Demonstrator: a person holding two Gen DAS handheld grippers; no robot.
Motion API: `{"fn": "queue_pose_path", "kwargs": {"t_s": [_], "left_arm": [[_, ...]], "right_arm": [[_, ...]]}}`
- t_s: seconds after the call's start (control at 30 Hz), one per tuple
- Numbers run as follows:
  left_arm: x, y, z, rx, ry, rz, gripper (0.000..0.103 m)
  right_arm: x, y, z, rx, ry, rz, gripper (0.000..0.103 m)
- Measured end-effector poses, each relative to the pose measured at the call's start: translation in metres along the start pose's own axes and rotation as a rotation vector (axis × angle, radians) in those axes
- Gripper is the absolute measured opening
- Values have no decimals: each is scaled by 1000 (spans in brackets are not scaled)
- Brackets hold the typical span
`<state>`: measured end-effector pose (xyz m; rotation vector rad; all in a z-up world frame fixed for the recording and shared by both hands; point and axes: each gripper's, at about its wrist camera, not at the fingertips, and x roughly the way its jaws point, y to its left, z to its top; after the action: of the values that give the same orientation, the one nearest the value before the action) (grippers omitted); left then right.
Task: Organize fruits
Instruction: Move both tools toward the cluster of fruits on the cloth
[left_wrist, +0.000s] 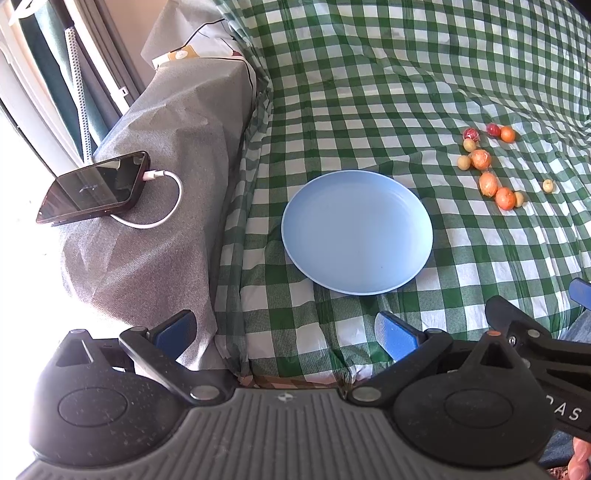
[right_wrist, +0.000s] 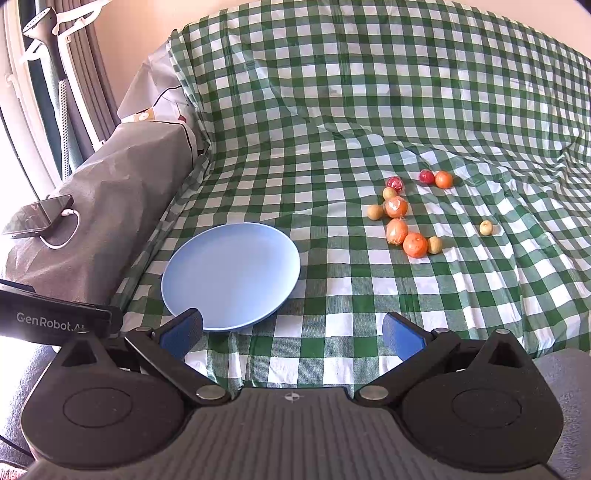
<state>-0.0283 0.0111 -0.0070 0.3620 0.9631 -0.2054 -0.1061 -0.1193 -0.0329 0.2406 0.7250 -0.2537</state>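
- the left wrist view is taken from low at the near edge, faced forward, the plate (left_wrist: 356, 232) centred.
- the right wrist view is set further right.
- plate, fruits (right_wrist: 402, 218) and phone (right_wrist: 37, 216) are shared.

Place: I read this as a home, a living room or bedroom.
Ahead of my grippers: a soft, rumpled surface under a green-checked cloth (right_wrist: 369, 110), sofa-like or bed-like.
Ahead-left: a grey-covered armrest (left_wrist: 155, 184) bearing a phone (left_wrist: 92, 188) on a white charging cable (left_wrist: 162, 206).
Far left: curtains (right_wrist: 85, 85) and a garment steamer (right_wrist: 44, 26) by a bright window.
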Motion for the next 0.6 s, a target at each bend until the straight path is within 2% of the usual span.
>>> {"fn": "queue_pose_path", "kwargs": {"t_s": [0.2,0.37,0.47,0.6], "left_arm": [[4,-2,6,0,54,-16,103],[-10,-4,31,-16,105,-66,103],[-35,-5,55,-43,81,-106,103],[-84,-17,97,-42,6,-148,103]], "right_arm": [[3,-8,1,45,-26,0,103],[2,-36,11,114,-111,-96,103],[2,-69,19,209,-158,-131,103],[-2,-112,28,285,-180,-201,103]]}}
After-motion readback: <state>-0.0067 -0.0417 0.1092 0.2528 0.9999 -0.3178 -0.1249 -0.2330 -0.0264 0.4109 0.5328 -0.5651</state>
